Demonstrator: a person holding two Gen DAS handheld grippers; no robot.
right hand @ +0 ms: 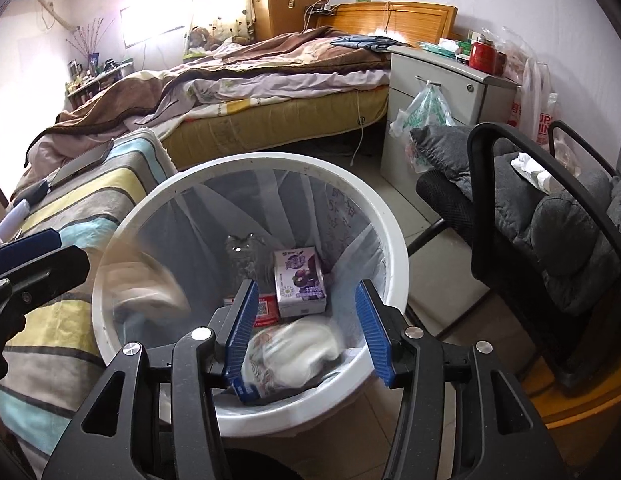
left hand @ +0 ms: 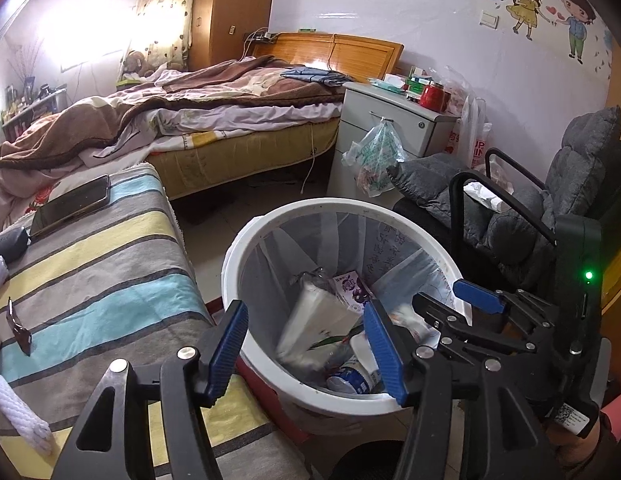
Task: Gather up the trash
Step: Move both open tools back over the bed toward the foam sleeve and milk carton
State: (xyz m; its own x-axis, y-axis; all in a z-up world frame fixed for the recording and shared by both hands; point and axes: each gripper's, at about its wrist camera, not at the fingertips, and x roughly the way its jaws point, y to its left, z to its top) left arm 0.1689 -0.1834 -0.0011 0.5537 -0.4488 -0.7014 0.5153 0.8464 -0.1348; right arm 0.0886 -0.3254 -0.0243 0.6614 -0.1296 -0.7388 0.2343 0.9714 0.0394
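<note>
A white trash bin [left hand: 246,236] with a clear liner stands on the floor by the striped table; it also shows in the right wrist view [right hand: 122,224]. Inside lie a purple carton [right hand: 299,280], a red item [right hand: 266,308], a clear bottle [right hand: 242,256] and a blurred white packet [right hand: 298,356]. A blurred white packet [left hand: 314,320] is mid-air in the bin. My left gripper [left hand: 310,348] is open and empty above the bin's near rim. My right gripper [right hand: 306,332] is open and empty above the bin; it shows in the left wrist view [left hand: 470,300].
A striped cloth-covered table [left hand: 110,264] on the left holds a phone [left hand: 70,204], a dark wrapper [left hand: 18,328] and white rope [left hand: 18,412]. A grey cushioned chair [left hand: 530,216] with a crumpled tissue [left hand: 482,196] stands right. A bed [left hand: 210,120] and white cabinet [left hand: 390,128] are behind.
</note>
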